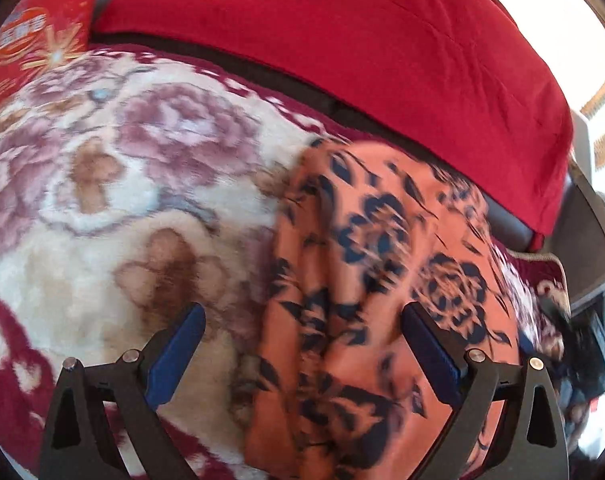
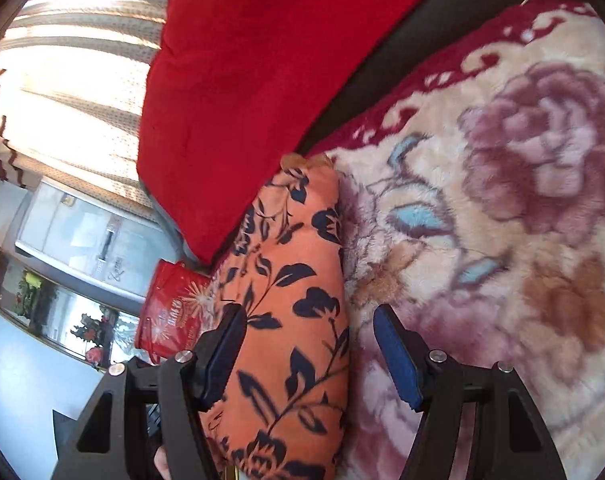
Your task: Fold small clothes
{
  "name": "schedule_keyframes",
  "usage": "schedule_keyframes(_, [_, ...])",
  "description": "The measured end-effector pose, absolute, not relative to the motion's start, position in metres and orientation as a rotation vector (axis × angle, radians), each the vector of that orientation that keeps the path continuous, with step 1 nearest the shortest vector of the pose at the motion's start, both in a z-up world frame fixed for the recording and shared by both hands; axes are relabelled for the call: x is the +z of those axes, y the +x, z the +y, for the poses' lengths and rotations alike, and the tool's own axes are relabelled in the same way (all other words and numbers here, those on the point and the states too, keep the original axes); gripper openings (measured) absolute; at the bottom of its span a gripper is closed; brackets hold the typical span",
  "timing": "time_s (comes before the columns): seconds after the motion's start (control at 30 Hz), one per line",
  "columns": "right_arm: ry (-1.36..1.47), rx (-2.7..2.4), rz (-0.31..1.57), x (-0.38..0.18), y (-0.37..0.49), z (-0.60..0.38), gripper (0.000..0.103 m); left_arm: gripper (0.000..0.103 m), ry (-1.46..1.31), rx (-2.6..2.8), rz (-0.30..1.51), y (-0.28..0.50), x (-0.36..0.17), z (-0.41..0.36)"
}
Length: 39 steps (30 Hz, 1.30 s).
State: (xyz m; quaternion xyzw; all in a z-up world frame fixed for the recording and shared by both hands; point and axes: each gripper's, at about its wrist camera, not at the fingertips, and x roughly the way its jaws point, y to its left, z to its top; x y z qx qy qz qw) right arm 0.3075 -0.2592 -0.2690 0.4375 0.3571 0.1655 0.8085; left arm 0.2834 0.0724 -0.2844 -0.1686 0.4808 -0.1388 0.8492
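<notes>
An orange garment with dark blue flowers (image 1: 366,280) lies bunched on a plush floral blanket (image 1: 102,200). My left gripper (image 1: 302,320) is open, its jaws wide apart; the garment's left edge lies between them. In the right wrist view the same garment (image 2: 298,280) runs up the middle as a long folded strip. My right gripper (image 2: 306,328) is open and straddles the strip; whether its pads touch the cloth I cannot tell.
A red cushion (image 1: 362,40) lies behind the garment along the sofa back, also in the right wrist view (image 2: 254,60). A red printed bag (image 2: 170,312) stands at the left, beyond the blanket edge. Curtains (image 2: 74,80) and a cabinet are further off.
</notes>
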Motion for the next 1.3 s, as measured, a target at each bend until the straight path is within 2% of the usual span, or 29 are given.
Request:
schedule_keyframes(0.2, [0.886,0.423,0.840,-0.282,0.350,-0.228,0.069,0.098,-0.215,-0.283,1.018,0.281,-0.283,0.037])
schedule_keyframes(0.87, [0.821,0.414,0.789,-0.279,0.346,-0.210,0.070,0.098,-0.109,-0.175,0.971,0.281,-0.272,0.026])
schedule_keyframes(1.17, [0.847,0.407,0.789,-0.276,0.339,-0.212,0.070,0.098,-0.240,-0.278,0.987,0.281,-0.269,0.042])
schedule_keyframes(1.3, [0.879,0.414,0.761,-0.269,0.331,-0.216,0.070,0.098,-0.341,-0.330,1.049,0.285,-0.282,0.051])
